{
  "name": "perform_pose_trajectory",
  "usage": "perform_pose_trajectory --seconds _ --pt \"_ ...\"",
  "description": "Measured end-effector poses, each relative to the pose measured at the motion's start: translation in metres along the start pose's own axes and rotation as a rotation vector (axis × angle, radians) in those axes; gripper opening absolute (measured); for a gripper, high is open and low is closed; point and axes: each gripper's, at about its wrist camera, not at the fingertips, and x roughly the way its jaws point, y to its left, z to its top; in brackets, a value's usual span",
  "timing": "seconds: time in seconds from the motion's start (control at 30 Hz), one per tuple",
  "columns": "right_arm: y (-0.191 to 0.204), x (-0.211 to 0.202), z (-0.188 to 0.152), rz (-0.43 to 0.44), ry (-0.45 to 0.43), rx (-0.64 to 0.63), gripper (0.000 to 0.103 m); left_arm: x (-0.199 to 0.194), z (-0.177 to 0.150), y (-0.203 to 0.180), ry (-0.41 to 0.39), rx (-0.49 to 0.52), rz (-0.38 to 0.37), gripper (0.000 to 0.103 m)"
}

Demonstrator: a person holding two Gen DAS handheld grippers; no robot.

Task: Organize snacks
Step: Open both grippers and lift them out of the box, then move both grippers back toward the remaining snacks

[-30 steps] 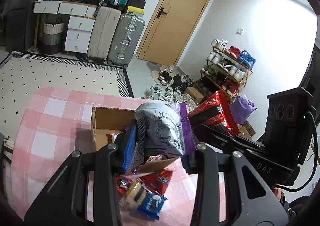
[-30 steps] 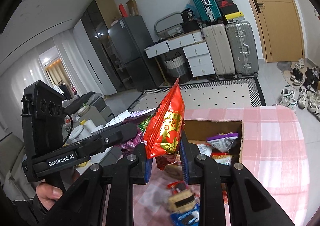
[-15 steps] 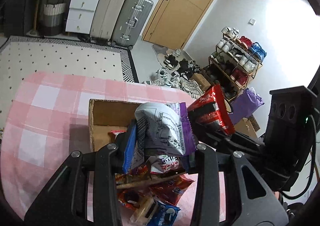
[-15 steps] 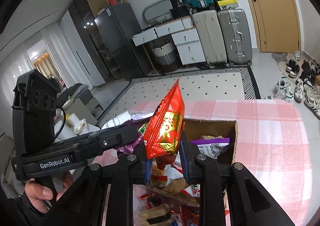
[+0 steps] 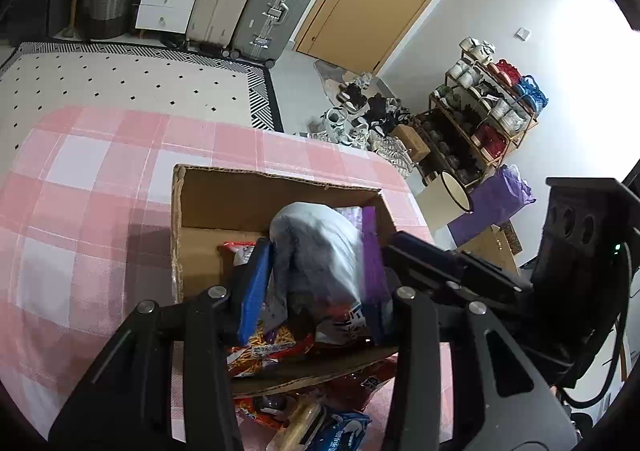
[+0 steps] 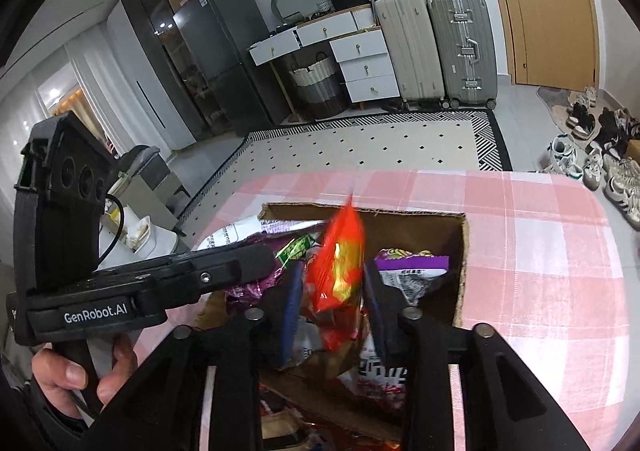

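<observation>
You are at the deposit step: both packets are over the cardboard box [image 5: 256, 191] on the pink checked surface [image 5: 80, 187]. The right gripper [image 6: 330, 293] is opening its fingers; the red snack bag [image 6: 338, 263], blurred, sits between them with a gap showing on each side, above the packets already in the box. The left gripper [image 5: 316, 283] pinches the grey-and-purple bag [image 5: 320, 247] between its fingers, inside the box opening. Next, release the left bag, then lift both grippers clear for the loose snacks [image 5: 320, 419] in front of the box.
</observation>
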Motion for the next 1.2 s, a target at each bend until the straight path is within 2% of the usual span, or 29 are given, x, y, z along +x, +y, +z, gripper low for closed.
perform_pose_trajectory --seconds 0.03,0.17,0.43,0.57,0.7,0.73,0.83,1.03,1.13,1.2 --pt "0.000 -0.001 0.001 -0.001 0.003 -0.005 0.039 0.000 -0.001 0.003 -0.001 -0.002 -0.001 0.038" --pt "0.003 -0.009 0.000 -0.008 -0.015 -0.032 0.040 -0.004 -0.002 0.007 -0.017 -0.018 0.016 0.064" --pt "0.015 -0.049 -0.010 -0.002 -0.071 -0.035 0.043 -0.040 -0.019 -0.006 -0.056 0.005 0.039 0.064" --pt "0.024 -0.077 -0.016 0.000 -0.111 -0.065 0.051 -0.063 -0.035 -0.029 -0.043 0.042 0.083 0.065" --pt "0.033 -0.106 -0.027 -0.007 -0.143 -0.080 0.051 -0.090 -0.053 -0.052 -0.089 0.098 0.095 0.068" --pt "0.035 -0.113 -0.030 -0.016 -0.152 -0.086 0.055 -0.096 -0.057 -0.056 -0.098 0.105 0.099 0.069" --pt "0.048 -0.131 -0.042 -0.058 -0.174 -0.133 0.079 -0.111 -0.070 -0.071 -0.115 0.124 0.111 0.073" --pt "0.070 -0.174 -0.067 -0.056 -0.248 -0.167 0.085 -0.142 -0.095 -0.092 -0.159 0.165 0.121 0.075" --pt "0.081 -0.191 -0.077 -0.076 -0.283 -0.179 0.086 -0.158 -0.107 -0.098 -0.195 0.171 0.128 0.082" --pt "0.087 -0.201 -0.085 -0.068 -0.297 -0.172 0.087 -0.170 -0.114 -0.103 -0.214 0.182 0.149 0.083"
